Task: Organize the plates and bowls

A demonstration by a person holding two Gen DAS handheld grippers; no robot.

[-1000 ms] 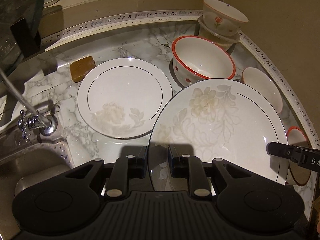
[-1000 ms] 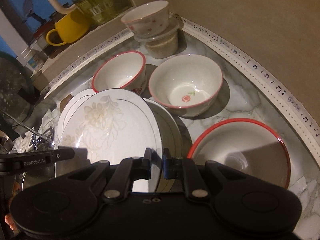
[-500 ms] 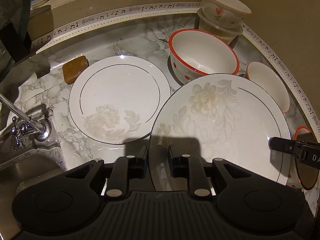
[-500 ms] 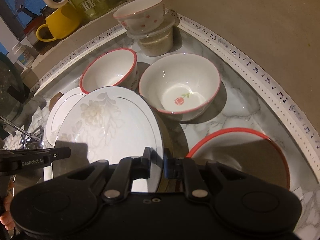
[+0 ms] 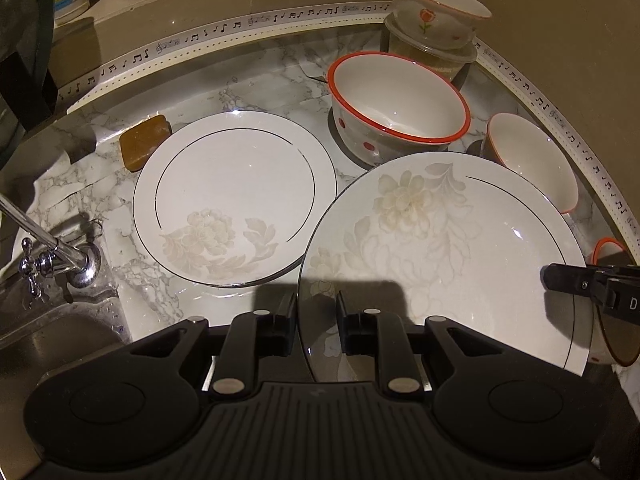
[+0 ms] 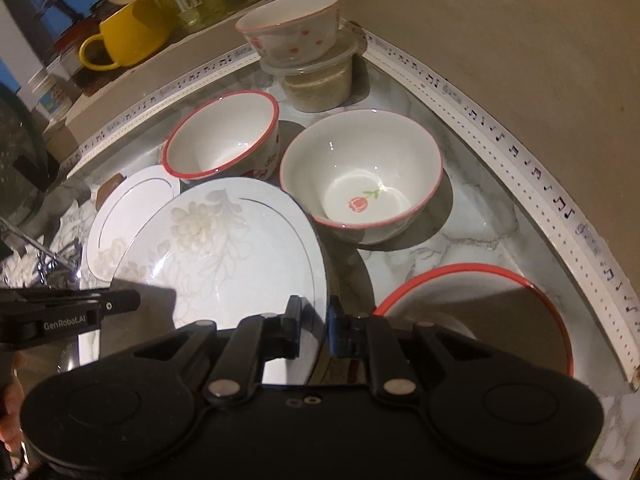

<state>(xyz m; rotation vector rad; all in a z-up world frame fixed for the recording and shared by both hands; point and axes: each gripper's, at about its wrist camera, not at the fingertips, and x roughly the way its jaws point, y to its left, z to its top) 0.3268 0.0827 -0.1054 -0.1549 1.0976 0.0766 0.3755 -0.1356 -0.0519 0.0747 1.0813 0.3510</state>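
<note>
I have the large flowered plate (image 5: pixel 440 248) tilted above the marble bench (image 5: pixel 256 72), pinched on opposite rims: my left tongs (image 5: pixel 317 316) closed on its near edge, my right tongs (image 6: pixel 314 322) closed on its other edge. Just beside it lies a second flowered plate (image 5: pixel 236 196), flat on the bench. Behind stand a red-rimmed bowl (image 5: pixel 396 108) and a tulip bowl (image 6: pixel 360 184).
</note>
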